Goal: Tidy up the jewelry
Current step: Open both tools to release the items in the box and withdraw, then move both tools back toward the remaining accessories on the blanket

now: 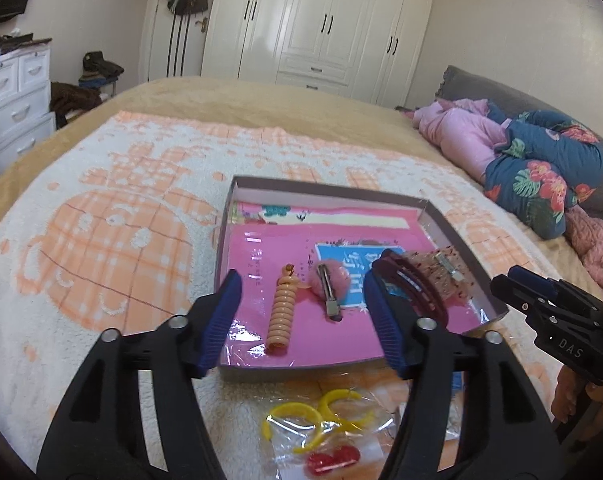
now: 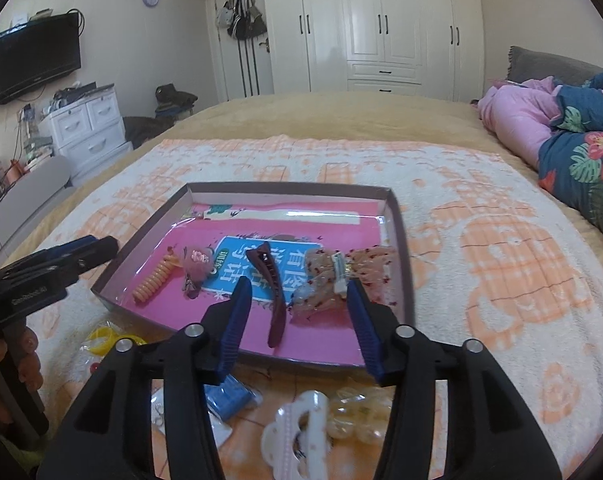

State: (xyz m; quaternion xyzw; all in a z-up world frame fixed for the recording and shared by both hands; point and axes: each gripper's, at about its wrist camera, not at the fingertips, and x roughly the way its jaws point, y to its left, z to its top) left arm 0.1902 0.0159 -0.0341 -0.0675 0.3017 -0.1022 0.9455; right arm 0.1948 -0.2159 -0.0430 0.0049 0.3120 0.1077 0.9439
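Note:
A shallow box (image 1: pixel 230 200) with a pink lining lies on the bed. In it, side by side, are an orange spiral hair tie (image 1: pixel 281 316), a pink pompom clip (image 1: pixel 327 286), a dark maroon hair clip (image 1: pixel 415 286) and a sheer pink bow clip (image 1: pixel 447 268). My left gripper (image 1: pixel 301 280) hovers open over the box's near edge, with nothing between its pads. My right gripper (image 2: pixel 298 286) is also open and holds nothing; the maroon clip (image 2: pixel 275 300) and the bow clip (image 2: pixel 333 284) lie beyond its fingertips.
In front of the box on the patterned blanket (image 2: pixel 501 240) lie bagged yellow hoops (image 1: pixel 301 420), a red heart piece (image 1: pixel 333 460), a white claw clip (image 2: pixel 297 432), a pale beaded piece (image 2: pixel 357 412) and a blue item (image 2: pixel 229 396). Folded bedding (image 2: pixel 581 148) is piled at the right.

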